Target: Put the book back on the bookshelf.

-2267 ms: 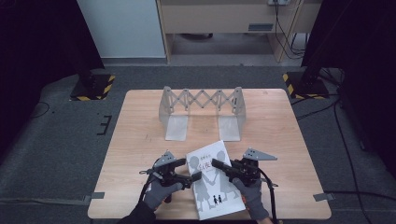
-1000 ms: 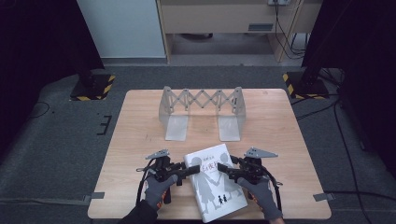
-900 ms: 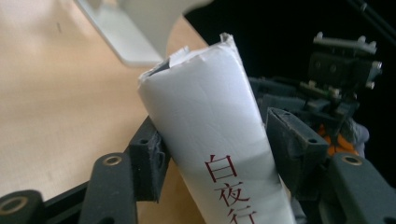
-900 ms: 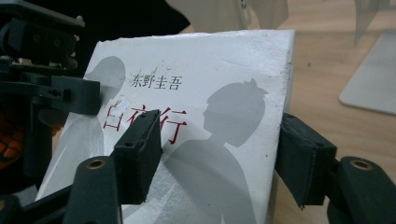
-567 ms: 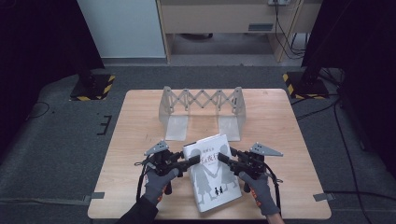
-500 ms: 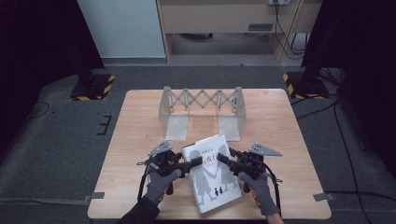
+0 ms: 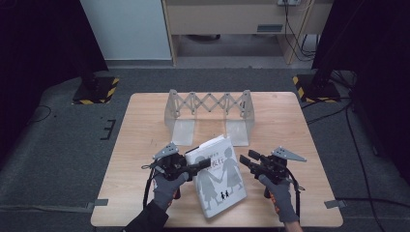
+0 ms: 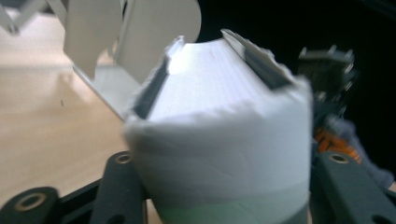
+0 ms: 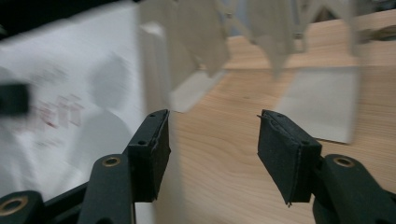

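White book (image 7: 218, 176) clamped in my left gripper (image 7: 205, 164); right gripper (image 7: 243, 159) gapes empty just right of its long edge.

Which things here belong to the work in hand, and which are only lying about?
In the job:
- book
- left gripper, shut on the book
- right gripper, open beside it

Lying about:
- folding rack
- table

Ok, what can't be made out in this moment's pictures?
- Book title: too small in the high view, blurred in the right gripper view.
- Left gripper fingers' tips: hidden behind the book in the left gripper view.
- Expanding rack: blurred and cut off by the top edge in both gripper views.
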A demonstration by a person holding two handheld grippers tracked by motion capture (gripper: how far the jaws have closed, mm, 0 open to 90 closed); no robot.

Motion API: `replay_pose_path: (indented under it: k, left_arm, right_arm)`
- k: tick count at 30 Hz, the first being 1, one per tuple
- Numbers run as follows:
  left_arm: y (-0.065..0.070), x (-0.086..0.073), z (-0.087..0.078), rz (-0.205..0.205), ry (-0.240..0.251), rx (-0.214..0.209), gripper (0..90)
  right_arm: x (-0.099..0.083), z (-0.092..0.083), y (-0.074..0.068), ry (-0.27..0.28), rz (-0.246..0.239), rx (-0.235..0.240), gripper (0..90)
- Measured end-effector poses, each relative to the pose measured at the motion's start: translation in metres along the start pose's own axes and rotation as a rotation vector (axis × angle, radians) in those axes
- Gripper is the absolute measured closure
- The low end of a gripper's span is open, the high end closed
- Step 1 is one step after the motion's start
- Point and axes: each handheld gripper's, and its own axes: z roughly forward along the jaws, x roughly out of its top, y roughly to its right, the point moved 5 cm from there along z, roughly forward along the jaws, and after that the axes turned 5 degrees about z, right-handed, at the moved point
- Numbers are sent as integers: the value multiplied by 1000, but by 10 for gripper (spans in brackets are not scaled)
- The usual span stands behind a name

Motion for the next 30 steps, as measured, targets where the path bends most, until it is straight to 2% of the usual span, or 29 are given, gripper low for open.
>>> replay_pose_path:
  k: [1,2,3,4,7,8,9,10,11,12,15,16,18,19,21,23,24,28,30]
  left_arm:
    - [0,4,-1,10,12,9,501]
    - [0,9,-1,29,21,22,506]
    - [0,16,-1,70,36,59,511]
    - [0,16,-1,70,36,59,514]
    - [-2,25,1,134,48,114,517]
    - [-2,26,1,146,54,126,517]
    - [-3,27,1,157,55,133,517]
    - [-3,27,2,179,64,131,515]
    - [-3,27,2,179,64,131,514]
    - [-3,27,1,188,64,122,512]
    - [1,22,-3,216,41,99,501]
    - [2,21,-4,220,44,90,493]
    - [6,18,-4,235,52,83,488]
    - [9,17,-3,247,46,79,480]
    - [13,14,0,274,35,66,468]
    - [16,10,3,325,30,78,465]
    - [17,7,3,335,35,88,465]
    - [18,7,2,307,38,76,459]
    - [18,7,1,306,40,72,456]
  right_arm:
    - [-1,-4,10,-22,-29,-62,423]
    - [-1,-6,15,-27,-51,-95,410]
    - [-1,-7,18,-35,-65,-126,396]
    - [-1,-7,18,-35,-65,-126,396]
    - [-1,-11,27,-49,-97,-186,371]
    - [-1,-13,34,-61,-126,-228,356]
    - [-1,-13,34,-61,-126,-228,356]
    - [-2,-15,39,-70,-150,-274,340]
    - [-2,-15,39,-70,-150,-274,340]
    - [-3,-17,46,-86,-174,-323,313]
    - [-4,-18,52,-104,-189,-356,270]
    - [-6,-18,58,-119,-187,-392,248]
    - [-8,-18,60,-132,-190,-405,228]
    - [-10,-17,63,-139,-196,-430,218]
    - [-15,-17,67,-183,-212,-465,190]
    - [-19,-16,72,-221,-239,-509,172]
    - [-22,-16,77,-243,-254,-535,156]
    - [-24,-19,84,-277,-259,-565,136]
    - [-26,-19,86,-289,-261,-566,123]
